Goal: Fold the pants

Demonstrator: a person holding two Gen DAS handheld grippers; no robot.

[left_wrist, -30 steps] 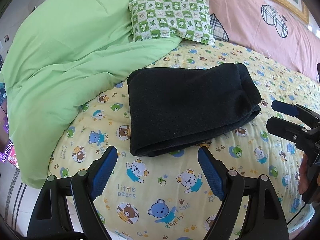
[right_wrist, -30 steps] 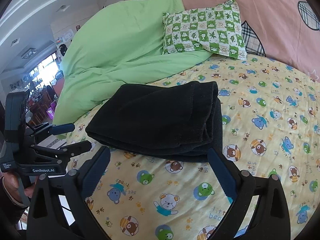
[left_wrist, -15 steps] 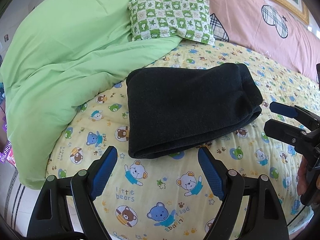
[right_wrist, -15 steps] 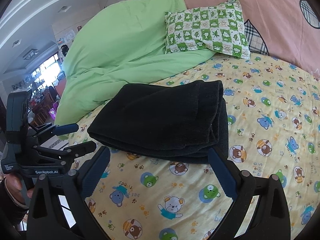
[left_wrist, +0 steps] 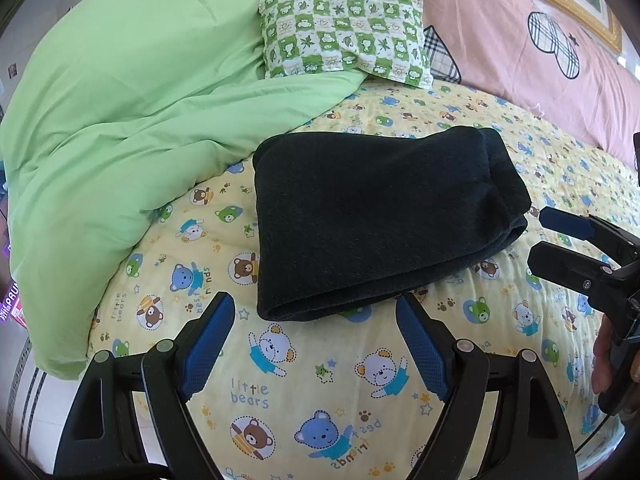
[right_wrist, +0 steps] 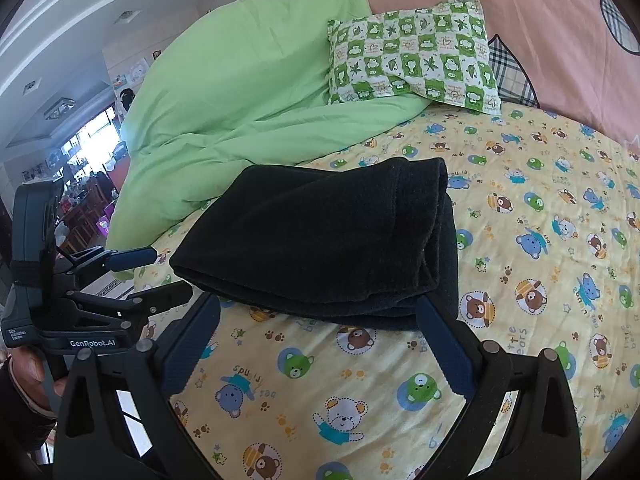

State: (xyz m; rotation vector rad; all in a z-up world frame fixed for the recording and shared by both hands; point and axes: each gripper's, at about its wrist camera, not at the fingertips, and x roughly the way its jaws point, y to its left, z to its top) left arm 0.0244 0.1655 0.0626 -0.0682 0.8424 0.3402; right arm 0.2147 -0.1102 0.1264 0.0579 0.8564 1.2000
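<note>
Left wrist camera looks over the black fleece pants (left_wrist: 380,224), folded into a thick rectangle and lying on the yellow bear-print bed sheet (left_wrist: 320,392), just beside a rumpled light green duvet (left_wrist: 132,112). A green-and-white checked pillow (left_wrist: 344,36) leans against the pink headboard cover (left_wrist: 500,32) behind them. Both tools hover near the bundle's front edge without touching it: the left hand-held gripper (left_wrist: 310,344) has its blue-padded fingers spread wide and empty, and the right hand-held gripper (right_wrist: 320,340) is likewise spread apart, holding nothing.
</note>
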